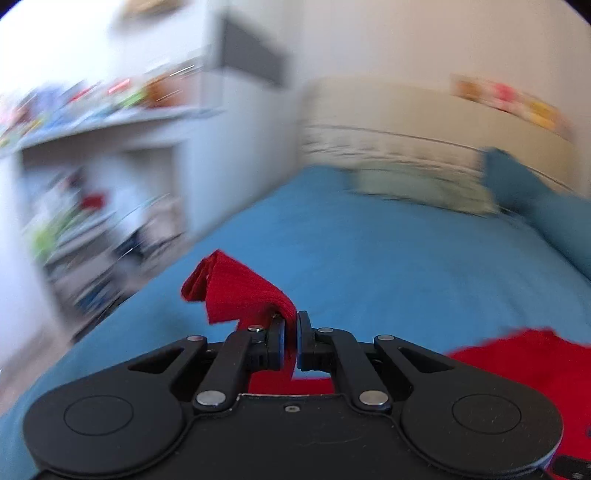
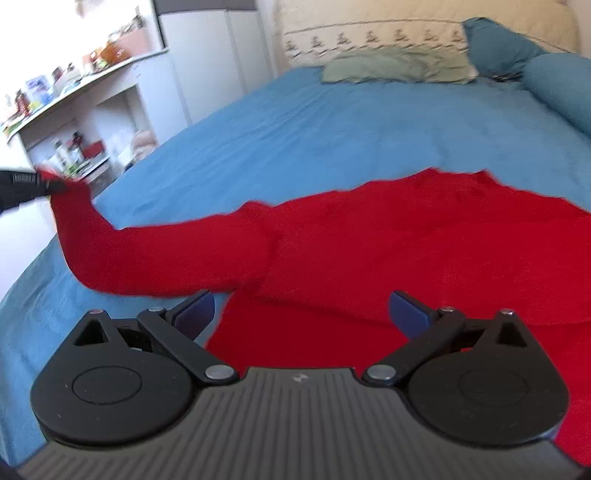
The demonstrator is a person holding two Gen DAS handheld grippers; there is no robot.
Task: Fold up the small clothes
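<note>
A red knitted garment [image 2: 369,243] lies spread on the blue bedspread [image 2: 295,122]. Its long sleeve [image 2: 155,254] stretches out to the left and rises off the bed. My left gripper [image 1: 291,325] is shut on the sleeve's cuff [image 1: 240,291], which sticks up folded above the jaws; more of the red garment [image 1: 524,362] shows at the lower right of that view. In the right wrist view the left gripper [image 2: 55,186] pinches the cuff at the far left edge. My right gripper [image 2: 301,310] hovers open over the garment's body, with nothing pressed between its blue pads [image 2: 406,310].
Pillows lie at the head of the bed: a pale green one [image 2: 395,66] and blue ones [image 2: 554,77]. A beige headboard [image 2: 406,22] stands behind them. White shelves [image 2: 81,122] full of small items run along the left of the bed.
</note>
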